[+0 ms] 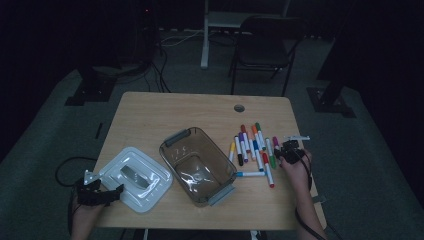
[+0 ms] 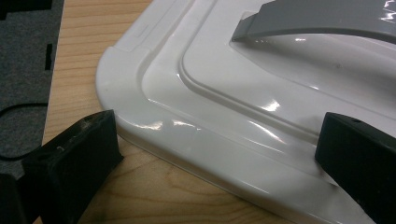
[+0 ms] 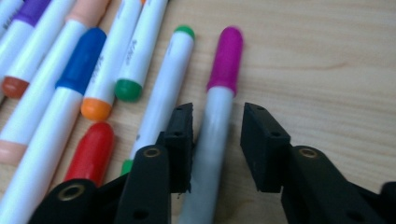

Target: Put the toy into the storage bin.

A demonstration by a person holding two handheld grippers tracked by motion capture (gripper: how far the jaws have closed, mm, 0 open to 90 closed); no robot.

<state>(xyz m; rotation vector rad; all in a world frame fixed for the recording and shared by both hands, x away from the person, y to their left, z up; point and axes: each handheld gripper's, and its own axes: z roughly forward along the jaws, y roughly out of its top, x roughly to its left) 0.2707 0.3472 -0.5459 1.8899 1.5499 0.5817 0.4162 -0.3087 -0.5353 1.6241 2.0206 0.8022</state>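
A magenta-capped marker (image 3: 224, 65) lies on the wooden table at the right edge of a loose group of markers (image 1: 252, 150). My right gripper (image 3: 217, 112) is low over it, its jaws on either side of the white barrel, with a gap still showing on the right side. In the high view the right gripper (image 1: 286, 153) sits just right of the group. My left gripper (image 1: 107, 194) stands open at the near left, its jaws astride the near edge of a white lid (image 2: 261, 70) with a grey handle. The left gripper (image 2: 219, 130) holds nothing.
A clear plastic bin (image 1: 167, 152) with grey end handles stands mid-table between the lid (image 1: 135, 177) and the markers. One blue-capped marker (image 1: 250, 174) lies crosswise by the bin. A cable hole (image 1: 239, 108) is at the far edge. A chair (image 1: 265, 45) stands beyond the table.
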